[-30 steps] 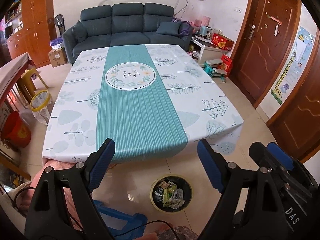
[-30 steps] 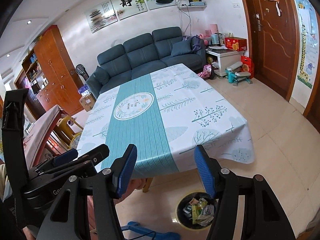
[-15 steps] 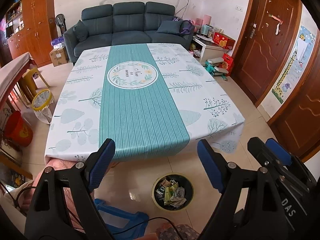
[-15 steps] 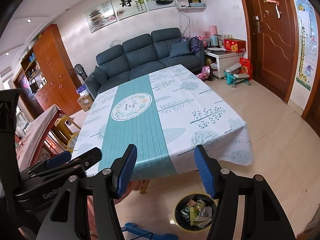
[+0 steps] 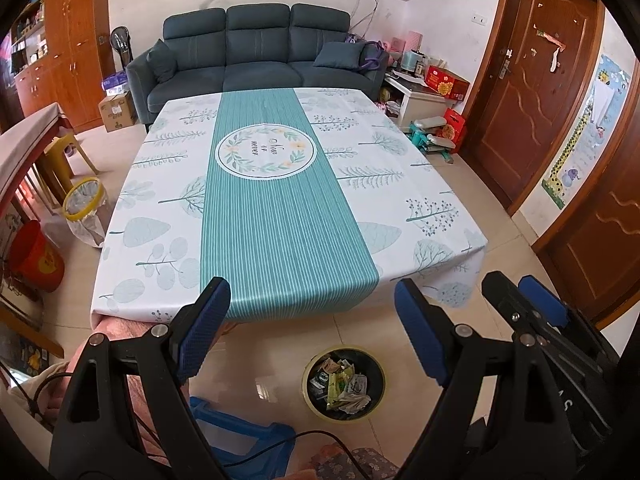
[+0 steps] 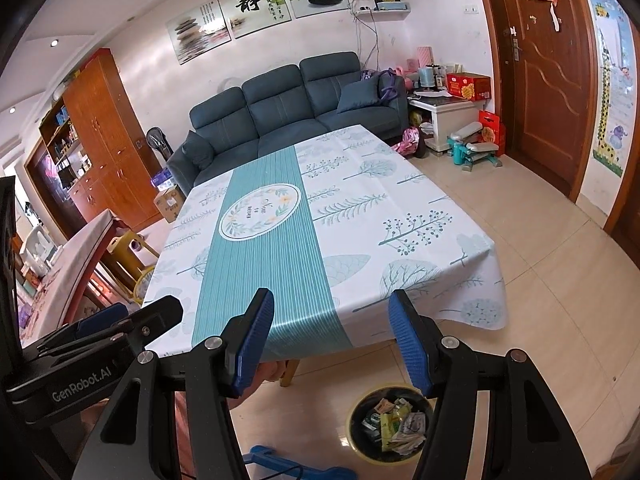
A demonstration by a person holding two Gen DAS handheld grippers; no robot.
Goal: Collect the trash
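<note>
A round black trash bin (image 5: 343,384) with a yellow rim stands on the floor in front of the table, holding several crumpled wrappers; it also shows in the right wrist view (image 6: 391,424). My left gripper (image 5: 312,330) is open and empty, held above and behind the bin. My right gripper (image 6: 331,346) is open and empty, also above the bin. The right gripper shows at the right of the left wrist view (image 5: 532,312). The table (image 5: 172,216) with a teal and white cloth carries no loose trash that I can see.
A blue plastic stool (image 5: 240,436) stands near the bin. A second bin with a yellow rim (image 5: 86,210) and a red bucket (image 5: 36,256) stand left of the table. A dark sofa (image 5: 256,52) is behind it, wooden doors (image 5: 532,92) at the right.
Both grippers have drawn back and risen slightly, so the table and bin sit a little lower and farther in view. Both stay open and empty.
</note>
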